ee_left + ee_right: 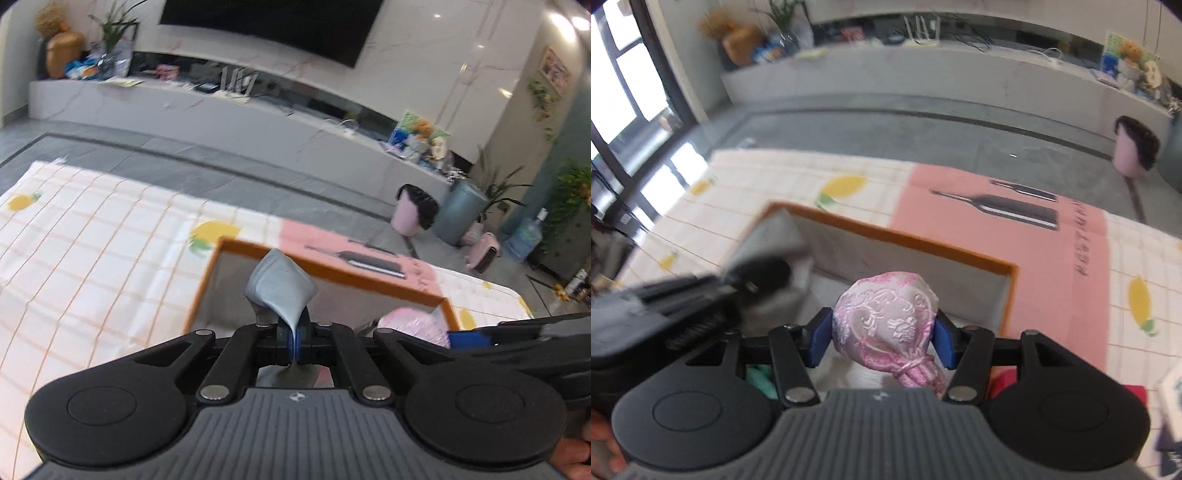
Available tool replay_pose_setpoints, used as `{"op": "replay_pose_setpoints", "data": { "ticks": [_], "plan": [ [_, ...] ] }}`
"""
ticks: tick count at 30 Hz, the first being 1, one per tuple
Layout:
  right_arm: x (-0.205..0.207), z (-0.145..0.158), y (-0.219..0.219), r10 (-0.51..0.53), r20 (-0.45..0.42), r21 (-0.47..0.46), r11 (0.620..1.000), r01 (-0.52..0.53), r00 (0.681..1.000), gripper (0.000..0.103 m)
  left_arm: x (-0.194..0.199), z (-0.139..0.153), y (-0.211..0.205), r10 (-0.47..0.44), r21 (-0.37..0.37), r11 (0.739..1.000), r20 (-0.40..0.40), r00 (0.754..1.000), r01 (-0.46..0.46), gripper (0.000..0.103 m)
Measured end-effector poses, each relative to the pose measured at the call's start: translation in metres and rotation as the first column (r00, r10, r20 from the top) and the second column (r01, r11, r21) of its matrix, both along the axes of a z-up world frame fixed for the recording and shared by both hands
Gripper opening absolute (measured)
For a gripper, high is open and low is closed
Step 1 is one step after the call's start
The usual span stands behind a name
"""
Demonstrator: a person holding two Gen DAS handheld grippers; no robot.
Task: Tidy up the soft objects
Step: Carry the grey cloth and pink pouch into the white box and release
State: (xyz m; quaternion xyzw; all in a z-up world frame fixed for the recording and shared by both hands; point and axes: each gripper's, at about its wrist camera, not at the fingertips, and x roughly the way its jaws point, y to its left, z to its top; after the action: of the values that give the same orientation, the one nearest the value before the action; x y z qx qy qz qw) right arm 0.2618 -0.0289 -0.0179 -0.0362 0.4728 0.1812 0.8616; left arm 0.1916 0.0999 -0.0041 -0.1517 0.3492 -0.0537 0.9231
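Observation:
My left gripper [291,332] is shut on a grey soft pouch [280,288] and holds it above a grey fabric box with an orange rim [332,275]. My right gripper [882,338] is shut on a pink embroidered pouch [886,325], tied at its near end, held over the same box [923,245]. The pink pouch also shows in the left wrist view [415,326] at the box's right side. The left gripper with the grey pouch [768,236] shows at the left of the right wrist view, over the box's left corner.
The box stands on a white checked cloth with lemon prints [92,229] and a pink sheet printed with bottles [1015,210]. A green item [759,380] and a red item [1003,382] lie near me. A pink bin [410,216] stands on the floor beyond.

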Motion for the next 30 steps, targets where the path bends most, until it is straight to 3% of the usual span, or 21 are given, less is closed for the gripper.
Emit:
{"op": "replay_pose_setpoints", "data": {
  "ticks": [2, 6, 7, 13, 18, 20, 21, 22, 25, 30],
  "plan": [
    [0.002, -0.004, 0.001, 0.015, -0.005, -0.017, 1.000, -0.015, 1.000, 0.056, 0.006, -0.002, -0.003, -0.008, 0.020, 1.000, 0.004, 1.000, 0.007, 0.003],
    [0.006, -0.008, 0.003, 0.022, -0.022, -0.023, 0.999, -0.022, 1.000, 0.056, 0.020, -0.015, -0.012, 0.032, 0.149, 0.989, -0.084, 0.996, -0.019, 0.006],
    [0.007, -0.010, 0.003, 0.022, -0.023, -0.029, 0.999, -0.023, 0.999, 0.056, 0.021, -0.018, -0.012, 0.030, 0.156, 0.988, -0.092, 0.995, -0.016, 0.013],
    [0.011, -0.015, 0.001, 0.006, -0.033, -0.051, 0.999, -0.008, 0.999, 0.056, 0.020, -0.023, -0.016, -0.020, 0.150, 0.988, -0.117, 0.993, 0.037, 0.027],
    [0.010, -0.013, -0.002, 0.007, -0.020, -0.046, 0.999, -0.008, 1.000, 0.056, 0.011, -0.019, -0.013, -0.012, 0.124, 0.992, -0.085, 0.996, 0.023, 0.037],
    [0.009, -0.012, -0.002, 0.004, -0.016, -0.056, 0.998, -0.005, 1.000, 0.056, 0.007, -0.011, -0.010, -0.011, 0.108, 0.994, -0.082, 0.997, 0.020, 0.052],
    [0.009, -0.011, -0.003, 0.004, -0.016, -0.057, 0.998, -0.005, 1.000, 0.056, 0.003, -0.007, -0.007, -0.010, 0.101, 0.995, -0.072, 0.997, 0.017, 0.068],
    [0.009, -0.011, -0.003, 0.007, -0.016, -0.054, 0.998, -0.008, 1.000, 0.056, -0.001, -0.001, -0.003, -0.027, 0.080, 0.996, -0.051, 0.998, 0.031, 0.074],
    [0.009, -0.011, -0.002, 0.008, -0.012, -0.062, 0.998, -0.009, 1.000, 0.056, -0.016, 0.015, 0.011, -0.082, -0.004, 0.997, 0.041, 0.996, 0.082, 0.074],
    [0.008, -0.016, 0.009, 0.020, -0.004, -0.115, 0.993, -0.020, 1.000, 0.056, -0.022, 0.021, 0.024, -0.050, -0.037, 0.998, 0.063, 0.997, 0.052, 0.075]
  ]
}}
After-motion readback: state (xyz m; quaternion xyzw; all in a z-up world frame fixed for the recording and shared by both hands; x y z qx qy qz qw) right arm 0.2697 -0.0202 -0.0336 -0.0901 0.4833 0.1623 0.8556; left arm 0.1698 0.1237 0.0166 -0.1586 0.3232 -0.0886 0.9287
